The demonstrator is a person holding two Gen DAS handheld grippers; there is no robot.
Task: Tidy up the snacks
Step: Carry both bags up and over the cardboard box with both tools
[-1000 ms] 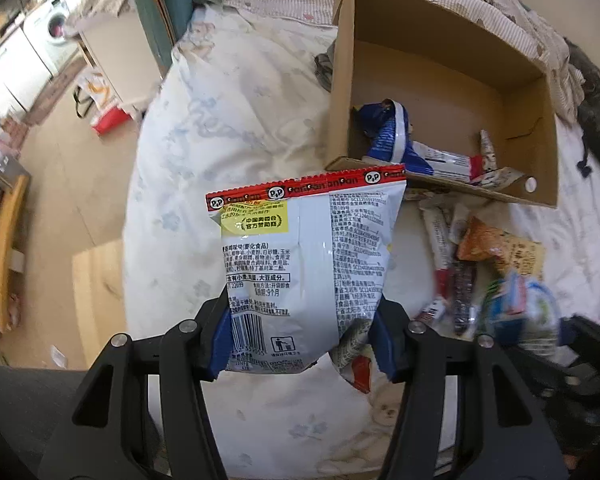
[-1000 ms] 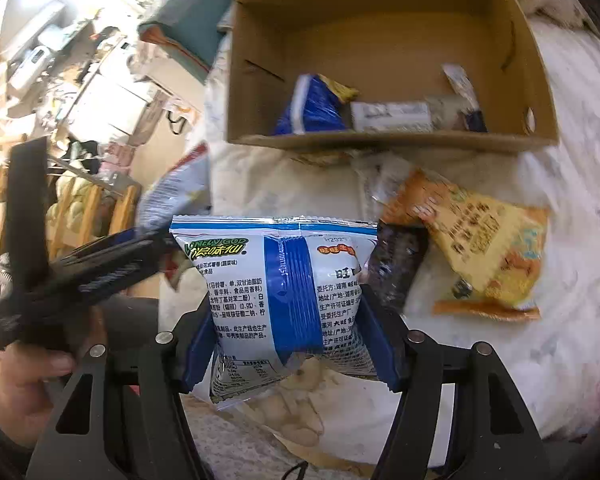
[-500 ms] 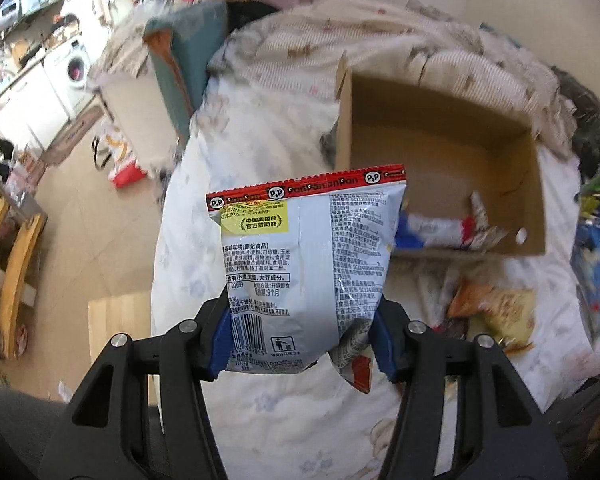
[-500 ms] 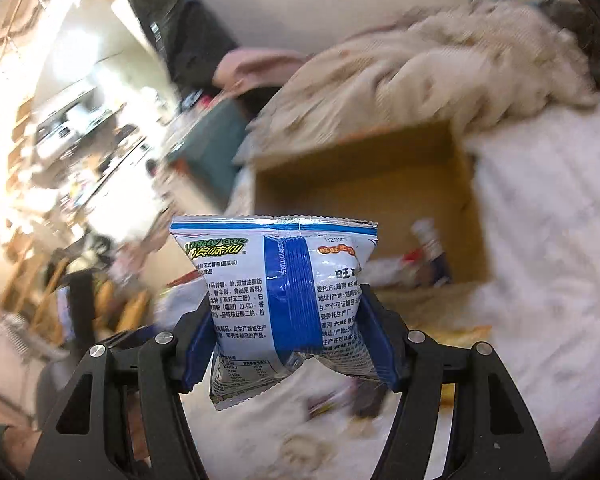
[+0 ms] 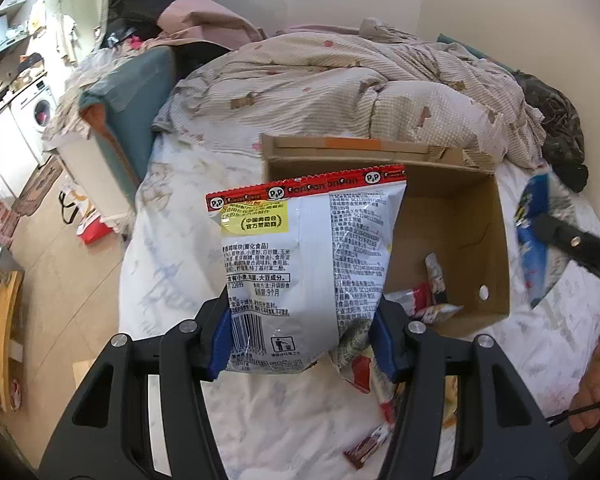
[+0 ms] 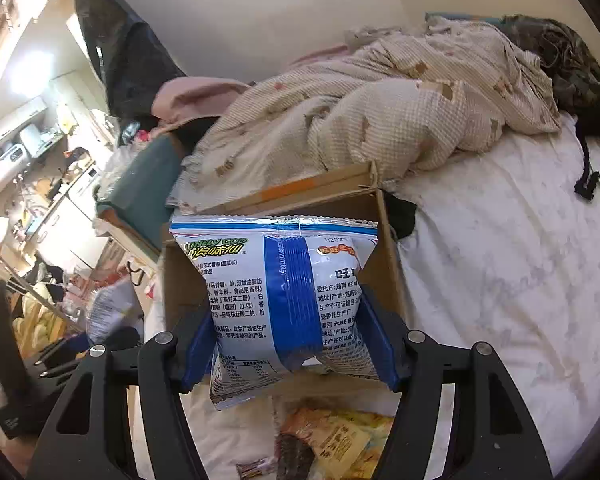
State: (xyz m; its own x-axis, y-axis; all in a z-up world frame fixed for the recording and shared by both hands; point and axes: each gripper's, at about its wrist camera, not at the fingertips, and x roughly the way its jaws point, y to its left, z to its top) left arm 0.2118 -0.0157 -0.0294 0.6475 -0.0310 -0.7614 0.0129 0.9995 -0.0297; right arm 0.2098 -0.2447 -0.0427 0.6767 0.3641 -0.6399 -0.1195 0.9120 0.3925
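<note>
The left gripper (image 5: pixel 302 340) clamps a red-topped snack bag (image 5: pixel 306 264) before the cardboard box (image 5: pixel 488 216), whose wrappers (image 5: pixel 428 300) only this view shows, while the right gripper (image 6: pixel 290 350) grips a blue-striped bag (image 6: pixel 278 300).

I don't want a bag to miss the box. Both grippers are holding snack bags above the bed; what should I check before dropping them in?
1. Left gripper grip on the red-topped bag: ok, both fingers press its lower sides.
2. Right gripper grip on the blue-striped bag: ok, pinched low on both sides.
3. Cardboard box open on top: ok, flaps are out of the way.
4. Room inside the box: ok, only a few small packets lie on its floor.
5. Bags directly over the opening: cannot tell, each bag hides part of the box.
6. Grippers clear of each other: ok, they are apart in the left view.
</note>
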